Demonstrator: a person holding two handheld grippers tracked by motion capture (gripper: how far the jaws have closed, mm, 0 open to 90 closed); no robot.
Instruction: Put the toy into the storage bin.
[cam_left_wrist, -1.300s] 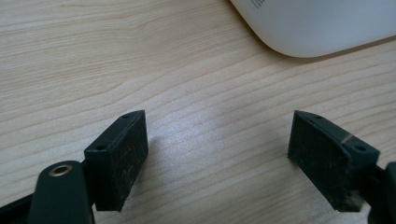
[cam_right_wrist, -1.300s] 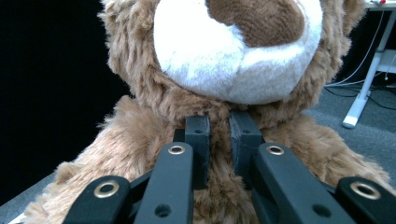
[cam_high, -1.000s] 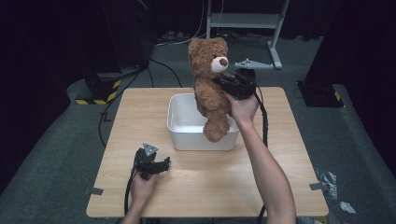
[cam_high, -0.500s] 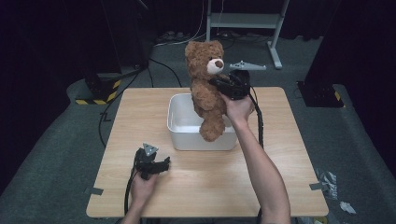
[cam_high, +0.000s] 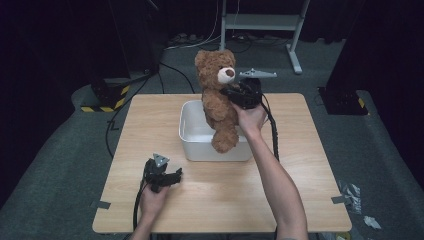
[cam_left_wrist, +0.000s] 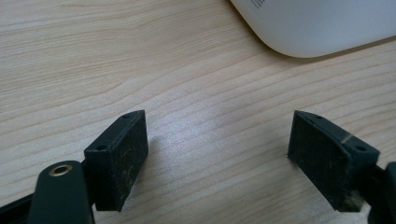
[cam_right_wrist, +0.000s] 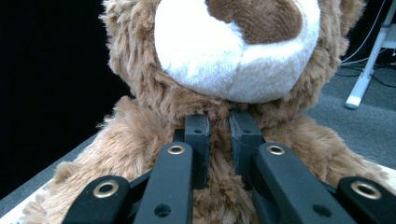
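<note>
A brown teddy bear (cam_high: 218, 100) hangs upright over a white bin (cam_high: 200, 142) in the middle of a wooden desk (cam_high: 300, 165), feet inside the rim. The right gripper (cam_high: 235, 94) has its fingers (cam_right_wrist: 198, 140) pinched on fur below the bear's chin. The left gripper (cam_high: 172, 176) rests on the desk, fingers (cam_left_wrist: 119, 154) spread apart, empty.

Floor: grey carpet (cam_high: 60, 165), black cables trailing.
Table: light wood top (cam_high: 300, 165).
Rear: grey metal stand (cam_high: 295, 35), dark surroundings.
Left: yellow-black striped base (cam_high: 107, 102).
</note>
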